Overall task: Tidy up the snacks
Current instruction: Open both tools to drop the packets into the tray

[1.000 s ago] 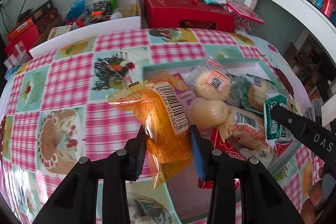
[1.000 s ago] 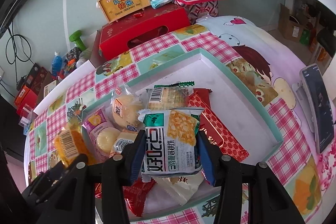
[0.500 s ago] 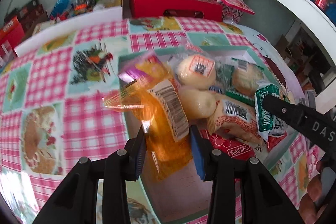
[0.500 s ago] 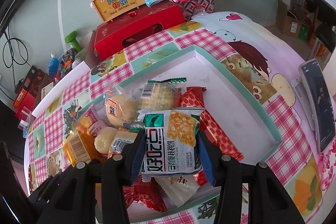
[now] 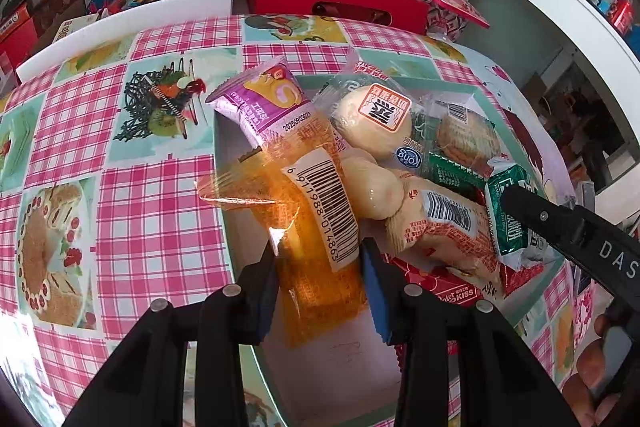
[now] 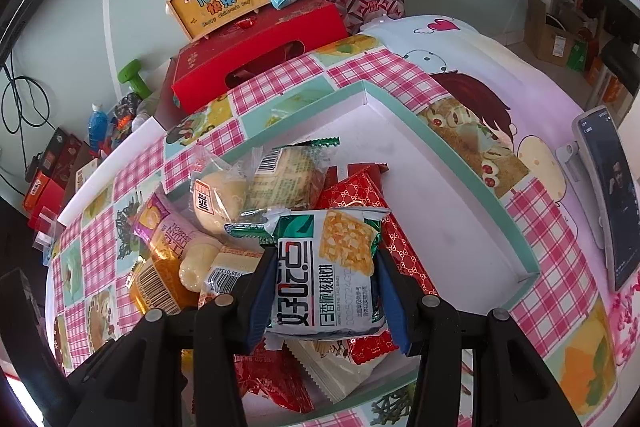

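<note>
Two grippers point(image 5: 320, 267) point(image 6: 326, 291) – orange packet point(image 5: 316, 227), green-white packet point(image 6: 328, 267) – each pinched

Right gripper point(image 6: 326, 281) clamped on a green-and-white cracker packet point(image 6: 330, 273), held above the snack pile, teal-rimmed white tray point(image 6: 452, 163) underneath, red patterned packet point(image 6: 360, 197) just behind, bun packet point(image 6: 218, 197) left, phone point(image 6: 610, 193) at right edge
</note>
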Demonstrator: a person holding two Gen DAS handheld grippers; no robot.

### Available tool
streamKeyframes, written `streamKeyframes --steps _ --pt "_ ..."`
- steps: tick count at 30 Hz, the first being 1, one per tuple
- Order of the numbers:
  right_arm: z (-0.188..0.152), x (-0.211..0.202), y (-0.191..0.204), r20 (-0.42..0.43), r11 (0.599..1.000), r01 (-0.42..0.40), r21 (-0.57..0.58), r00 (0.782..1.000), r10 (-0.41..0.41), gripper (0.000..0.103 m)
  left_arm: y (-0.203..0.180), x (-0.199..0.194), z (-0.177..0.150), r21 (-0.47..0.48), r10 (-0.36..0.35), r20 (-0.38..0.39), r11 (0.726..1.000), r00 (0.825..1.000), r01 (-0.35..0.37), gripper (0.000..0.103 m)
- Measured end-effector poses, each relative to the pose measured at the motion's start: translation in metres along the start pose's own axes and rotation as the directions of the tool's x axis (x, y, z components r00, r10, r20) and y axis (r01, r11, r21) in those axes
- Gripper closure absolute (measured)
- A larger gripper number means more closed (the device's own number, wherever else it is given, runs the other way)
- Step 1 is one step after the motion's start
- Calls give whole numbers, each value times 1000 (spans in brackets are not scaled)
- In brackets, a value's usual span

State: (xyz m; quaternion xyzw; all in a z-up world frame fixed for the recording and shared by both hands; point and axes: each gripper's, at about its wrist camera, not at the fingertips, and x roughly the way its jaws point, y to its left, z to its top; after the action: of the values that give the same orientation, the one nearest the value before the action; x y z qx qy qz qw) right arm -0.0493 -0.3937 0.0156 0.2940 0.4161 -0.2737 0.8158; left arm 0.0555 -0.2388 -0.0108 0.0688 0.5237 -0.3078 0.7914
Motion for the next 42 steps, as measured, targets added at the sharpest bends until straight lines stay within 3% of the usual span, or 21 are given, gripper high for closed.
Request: streamKeyframes --steps 5,12,13,21,26,28,34,40,42 --pt "1 -1 0 0 1000 2 -3 1000 -2 51 2 -5 0 -5 10 -7 1000 1000 -10 57" --pt "1 1 -1 -8 1000 26 -6 1000 -26 38 9 -17 2 -34 0 -8 999 1000 -1 48" --pt "1 1 0 -8 1000 24 -9 1000 -24 36 11 -20 2 -43 0 -5 999 1000 0 41" --pt "-1 0 13 8 995 49 -85 999 -48 18 23 -40 4 -81 73 39 994 997 -69 25" --pt "-2 1 21 11 992 49 -120 999 -48 16 44 -41 3 -187 161 31 970 986 -153 23" --pt "-3 0 25 13 990 50 -135 999 -49 15 53 -40 2 -231 195 19 955 981 -185 16" --pt "-5 -1 36 25 982 65 -175 998 -62 12 80 -39 -4 -311 311 -31 900 950 -305 15" --pt "-7 -6 42 50 979 56 -194 998 -47 11 94 -43 -7 -355 352 -36 870 935 -341 6" --pt "-7 -7 45 60 978 57 -202 997 -46 0 97 -42 -7 -359 362 -34 866 932 -349 5"
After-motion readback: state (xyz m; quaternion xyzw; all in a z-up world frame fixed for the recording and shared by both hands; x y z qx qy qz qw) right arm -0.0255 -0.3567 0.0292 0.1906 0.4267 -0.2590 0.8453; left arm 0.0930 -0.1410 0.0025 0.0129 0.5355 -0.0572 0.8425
